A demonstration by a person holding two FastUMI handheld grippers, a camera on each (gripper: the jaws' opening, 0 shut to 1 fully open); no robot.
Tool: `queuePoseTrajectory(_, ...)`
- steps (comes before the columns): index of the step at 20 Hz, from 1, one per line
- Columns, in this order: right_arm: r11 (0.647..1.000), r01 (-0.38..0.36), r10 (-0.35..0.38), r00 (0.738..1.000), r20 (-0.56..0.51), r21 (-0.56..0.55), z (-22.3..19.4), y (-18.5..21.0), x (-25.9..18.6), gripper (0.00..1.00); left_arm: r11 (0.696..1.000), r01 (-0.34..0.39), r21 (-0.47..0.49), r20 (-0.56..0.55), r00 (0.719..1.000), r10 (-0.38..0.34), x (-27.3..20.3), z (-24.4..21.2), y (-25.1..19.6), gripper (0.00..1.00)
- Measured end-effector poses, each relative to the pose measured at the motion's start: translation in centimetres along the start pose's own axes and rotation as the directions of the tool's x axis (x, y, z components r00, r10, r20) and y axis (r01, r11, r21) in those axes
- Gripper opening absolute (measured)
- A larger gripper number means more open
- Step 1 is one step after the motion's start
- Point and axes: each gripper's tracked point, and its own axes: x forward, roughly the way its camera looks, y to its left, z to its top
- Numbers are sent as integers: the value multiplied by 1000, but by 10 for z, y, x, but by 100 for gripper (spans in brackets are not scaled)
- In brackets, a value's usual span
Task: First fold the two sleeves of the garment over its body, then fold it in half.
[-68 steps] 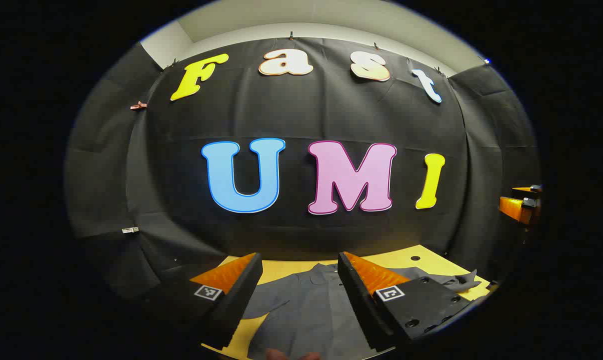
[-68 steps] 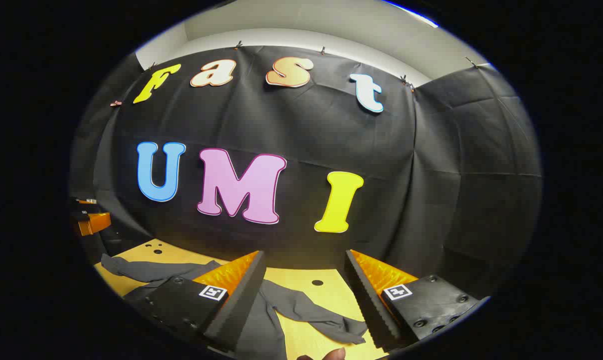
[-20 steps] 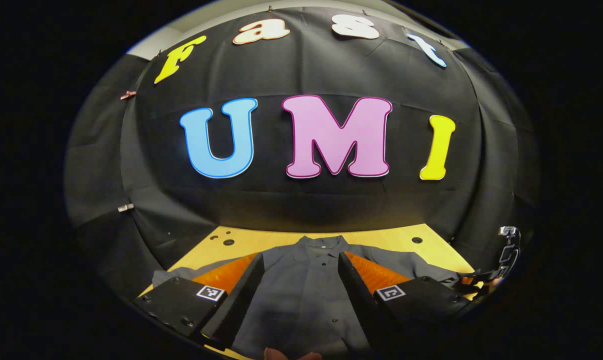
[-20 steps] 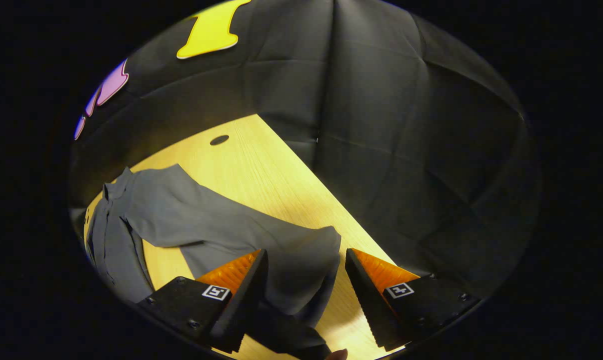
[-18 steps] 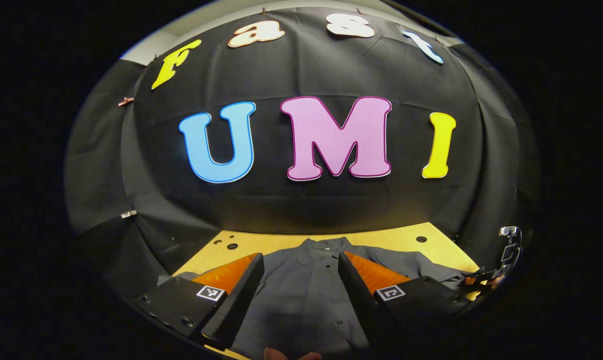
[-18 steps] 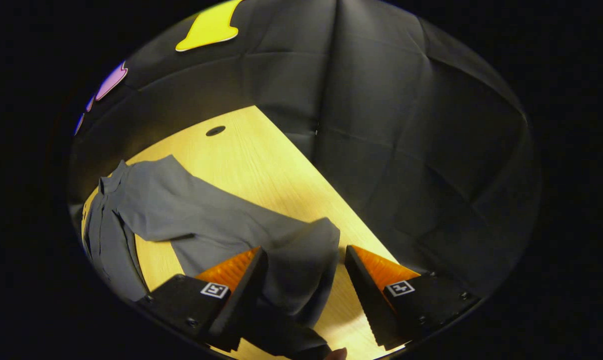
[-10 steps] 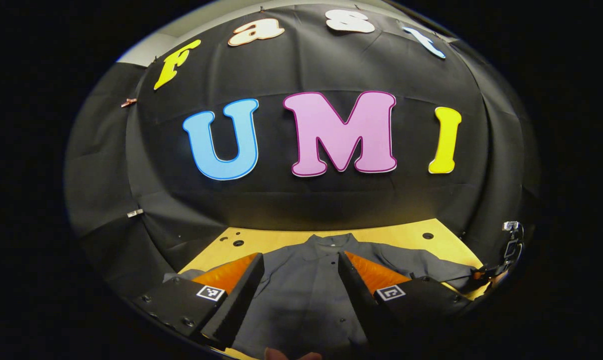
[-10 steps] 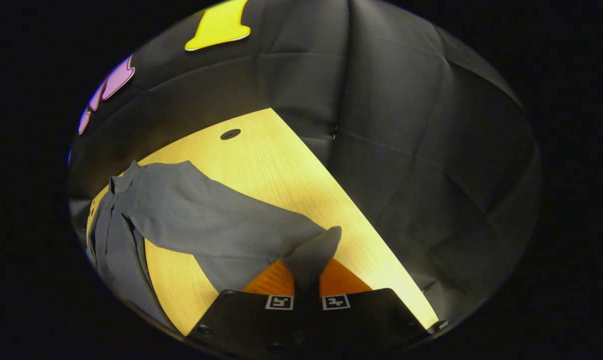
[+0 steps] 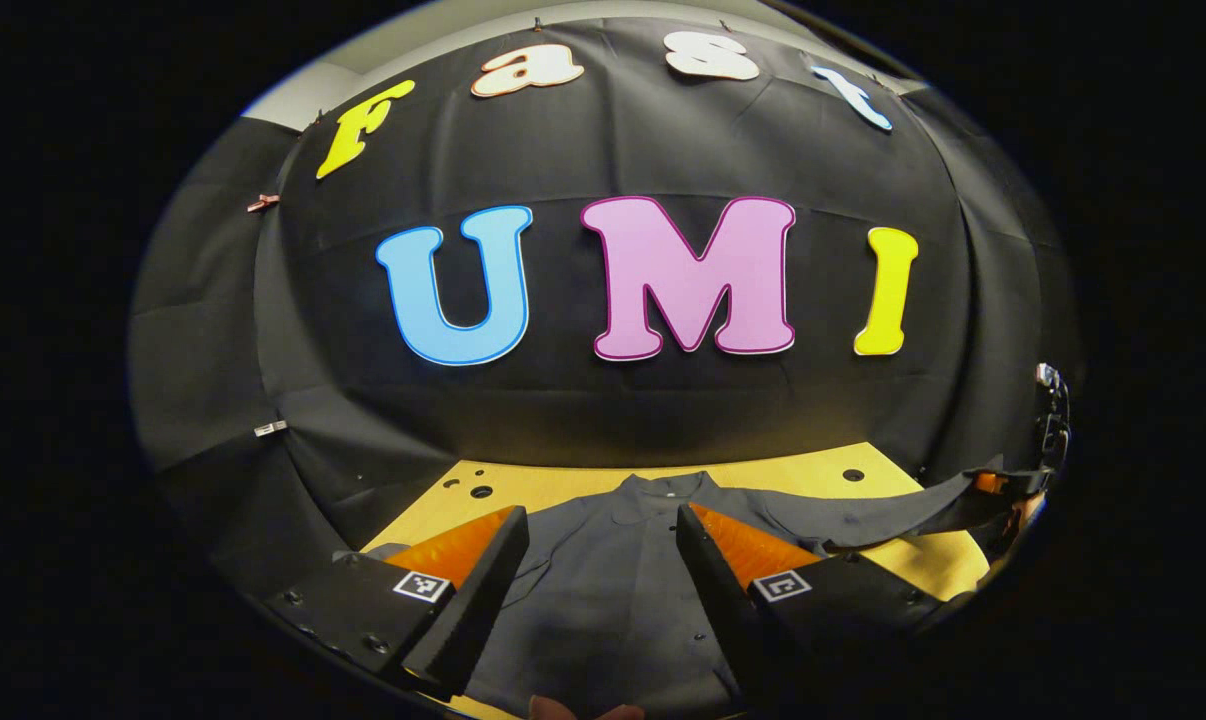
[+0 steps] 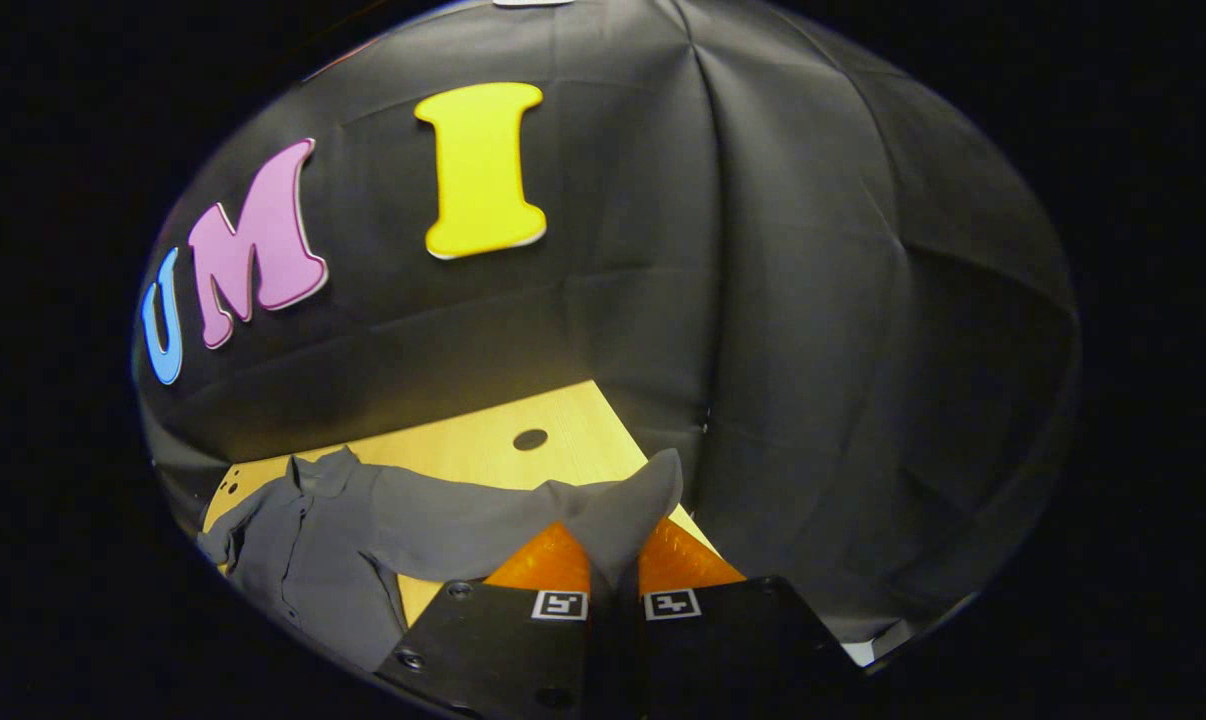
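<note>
A grey button-up shirt (image 9: 613, 590) lies spread on the yellow table (image 9: 563, 482), collar toward the booth's back wall. My left gripper (image 9: 601, 555) hovers open over the shirt's front, nothing between its fingers. In the right gripper view the shirt's body (image 10: 293, 570) lies at the lower left, and one sleeve (image 10: 483, 525) stretches up off the table to my right gripper (image 10: 613, 560), which is shut on the sleeve's cuff (image 10: 628, 510). From the left gripper view the same lifted sleeve (image 9: 893, 515) runs to the right gripper (image 9: 1013, 485) at the far right edge.
The black cloth wall closes the table in at the back and on the right side. Small round holes (image 9: 853, 475) dot the table top near its far edge (image 10: 530, 439). Bare wood (image 10: 463, 450) shows beyond the shirt.
My right gripper went from open around the cuff to shut on it, then rose, pulling the sleeve off the table. The left gripper has stayed open over the shirt's front.
</note>
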Motion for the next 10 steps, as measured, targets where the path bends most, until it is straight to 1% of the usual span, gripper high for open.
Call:
queuePoseTrajectory(4, 996, 23, -14, 995, 97, -91, 35, 37, -48, 6, 999, 28, -22, 14, 1000, -27, -5, -4, 34, 94)
queuePoseTrajectory(7, 990, 37, -16, 989, 149, -140, 53, 69, -80, 6, 997, 41, -65, 11, 999, -40, -7, -9, 61, 94)
queuePoseTrajectory(9, 989, 24, 1, 985, 172, -147, 64, 95, -99, 6, 997, 45, -67, 20, 999, -44, -11, -13, 80, 94)
queuePoseTrajectory(10, 989, 11, 16, 983, 182, -147, 69, 114, -106, 6, 997, 50, -61, 25, 999, -48, -12, -13, 89, 94)
